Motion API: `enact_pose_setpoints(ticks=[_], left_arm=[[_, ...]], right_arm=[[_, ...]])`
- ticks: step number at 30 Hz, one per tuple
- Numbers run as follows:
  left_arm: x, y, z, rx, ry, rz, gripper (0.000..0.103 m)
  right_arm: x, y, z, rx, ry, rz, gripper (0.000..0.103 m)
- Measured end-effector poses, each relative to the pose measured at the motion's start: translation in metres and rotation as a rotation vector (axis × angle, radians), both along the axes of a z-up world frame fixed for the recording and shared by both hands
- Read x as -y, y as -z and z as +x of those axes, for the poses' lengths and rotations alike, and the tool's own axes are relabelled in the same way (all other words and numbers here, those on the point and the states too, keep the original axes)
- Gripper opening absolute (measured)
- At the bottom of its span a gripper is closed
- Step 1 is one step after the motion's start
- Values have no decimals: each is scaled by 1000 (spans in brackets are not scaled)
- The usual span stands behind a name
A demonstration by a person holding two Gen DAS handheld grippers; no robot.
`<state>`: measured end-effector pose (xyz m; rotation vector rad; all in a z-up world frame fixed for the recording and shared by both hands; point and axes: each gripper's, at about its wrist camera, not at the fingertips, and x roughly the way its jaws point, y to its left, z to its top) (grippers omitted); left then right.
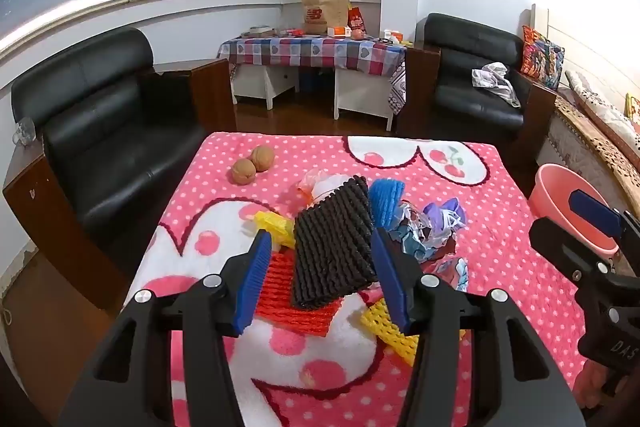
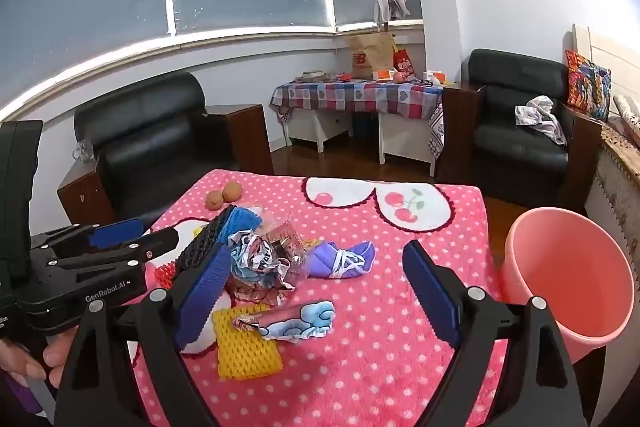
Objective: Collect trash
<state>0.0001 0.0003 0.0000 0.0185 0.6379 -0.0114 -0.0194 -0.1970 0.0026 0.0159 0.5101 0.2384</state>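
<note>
L gripper jaws spread wide, black foam net betw. them but pads not pressing it. R gripper fully released, nothing in it, over the pink dotted tabletop. Trash pile mid-tabletop: wrappers, yellow net, blue net. Pink bin off the right edge.

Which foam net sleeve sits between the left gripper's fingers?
The black foam net. It lies between the open left gripper's fingers, on top of the red one; the yellow and blue ones lie outside.
</note>
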Motion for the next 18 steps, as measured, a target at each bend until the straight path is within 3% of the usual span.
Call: enact_pose_setpoints(ticks=[18], left_arm=[[-3, 7, 3, -15, -6, -20, 52]], right_arm=[[2, 4, -2, -4, 1, 19, 86]])
